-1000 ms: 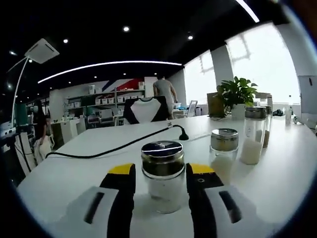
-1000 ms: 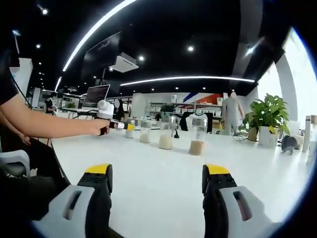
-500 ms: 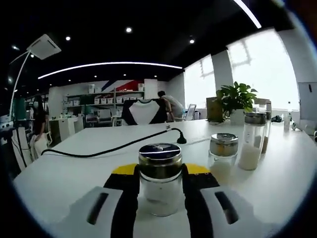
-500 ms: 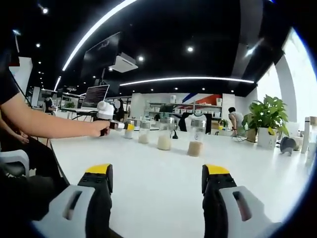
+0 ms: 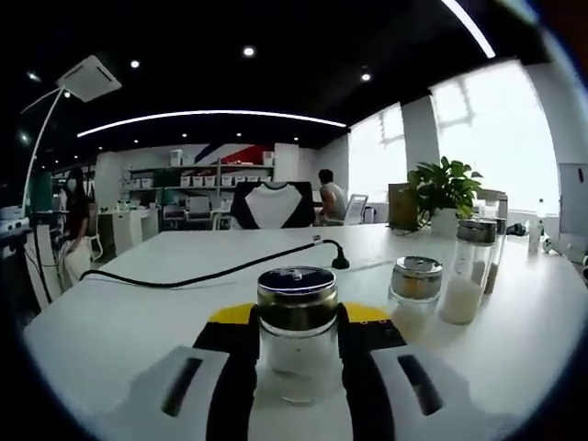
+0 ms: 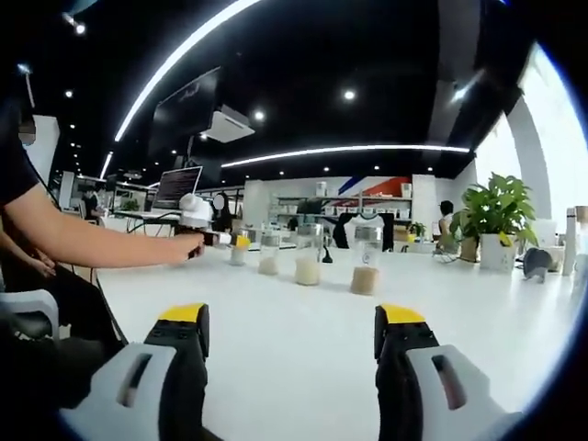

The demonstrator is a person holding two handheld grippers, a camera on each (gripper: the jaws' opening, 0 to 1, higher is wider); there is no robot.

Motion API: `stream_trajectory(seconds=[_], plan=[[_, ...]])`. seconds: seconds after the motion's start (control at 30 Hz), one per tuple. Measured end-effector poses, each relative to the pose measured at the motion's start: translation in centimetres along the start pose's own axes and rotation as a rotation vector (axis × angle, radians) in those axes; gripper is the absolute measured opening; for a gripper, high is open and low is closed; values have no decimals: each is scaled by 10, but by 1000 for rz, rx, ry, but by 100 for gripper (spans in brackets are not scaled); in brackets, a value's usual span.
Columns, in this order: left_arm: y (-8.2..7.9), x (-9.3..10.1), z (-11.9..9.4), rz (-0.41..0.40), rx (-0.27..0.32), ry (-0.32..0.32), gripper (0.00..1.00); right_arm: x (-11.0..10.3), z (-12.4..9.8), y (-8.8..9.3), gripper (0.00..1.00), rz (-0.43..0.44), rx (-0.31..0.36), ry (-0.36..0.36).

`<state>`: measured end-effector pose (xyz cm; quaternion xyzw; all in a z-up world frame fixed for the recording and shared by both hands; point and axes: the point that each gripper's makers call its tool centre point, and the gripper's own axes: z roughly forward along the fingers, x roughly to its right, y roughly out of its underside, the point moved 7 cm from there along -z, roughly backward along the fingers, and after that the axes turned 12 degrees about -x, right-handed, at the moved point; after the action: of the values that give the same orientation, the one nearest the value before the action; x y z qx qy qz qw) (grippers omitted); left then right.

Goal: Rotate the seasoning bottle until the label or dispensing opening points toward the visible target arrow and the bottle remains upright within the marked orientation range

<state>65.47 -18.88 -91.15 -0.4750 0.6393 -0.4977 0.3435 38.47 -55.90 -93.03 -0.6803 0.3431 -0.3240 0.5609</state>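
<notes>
Over the last second the left gripper (image 5: 296, 354) has closed in on the seasoning bottle (image 5: 296, 342): its yellow-tipped jaws, which stood a little off the glass on either side, now press against both flanks of the jar, clenched on it. The bottle stands upright on the white worktop (image 5: 138, 303), squat and clear, with pale seasoning in the lower part and a dark shiny lid (image 5: 296, 287) on top; whether a label or opening faces any way I cannot tell from here. The person in the far background has also gone from standing to sitting by the window.

Just to the right of the gripped bottle sits a second short jar (image 5: 415, 296) with a metal cap, and beyond it a taller shaker (image 5: 466, 268) holding white grains. A black cable (image 5: 202, 273) runs across the worktop behind the bottle to a small dark stub. A potted plant (image 5: 443, 188) stands farther back near the bright window.

The right gripper (image 6: 290, 367) hangs over a bare stretch of the worktop with its jaws spread wide apart and nothing between them. In the right gripper view, the person's forearm (image 6: 83, 241) reaches across to the left gripper at the far row of bottles, where two taller jars (image 6: 307, 254) with beige contents stand well apart from the right gripper.
</notes>
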Motion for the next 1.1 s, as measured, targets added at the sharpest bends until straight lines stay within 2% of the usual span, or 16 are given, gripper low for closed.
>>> stream_trajectory(seconds=[0.13,0.2,0.23,0.3,0.33,0.43,0.5,0.57,0.73,0.87,1.1], plan=[[-8,5,-10,20,28,3,35,0,0,-1,77,24,3,4],[-14,7,-15,0,47,34,35,-3,0,-5,81,41,37,-13],[-16,10,-19,-17,54,50,35,-4,-1,-7,79,37,49,-13],[-21,17,-28,-53,74,118,35,-6,-6,-10,63,17,65,-12],[-23,20,-32,-30,83,126,35,-8,-7,-11,57,14,75,-23],[-29,29,-40,25,84,125,35,-8,-6,-12,58,21,74,-28],[-32,36,-48,48,85,139,35,-8,-6,-10,52,-5,55,1],[-35,41,-54,58,86,144,35,-10,-7,-11,50,-10,57,-7],[-35,45,-67,63,78,153,35,-18,-7,-14,44,-45,50,-4],[-32,46,-80,44,91,156,35,-25,-5,-15,42,-53,47,-35],[-21,58,-99,-16,91,191,35,-29,-1,-13,43,0,25,-73]])
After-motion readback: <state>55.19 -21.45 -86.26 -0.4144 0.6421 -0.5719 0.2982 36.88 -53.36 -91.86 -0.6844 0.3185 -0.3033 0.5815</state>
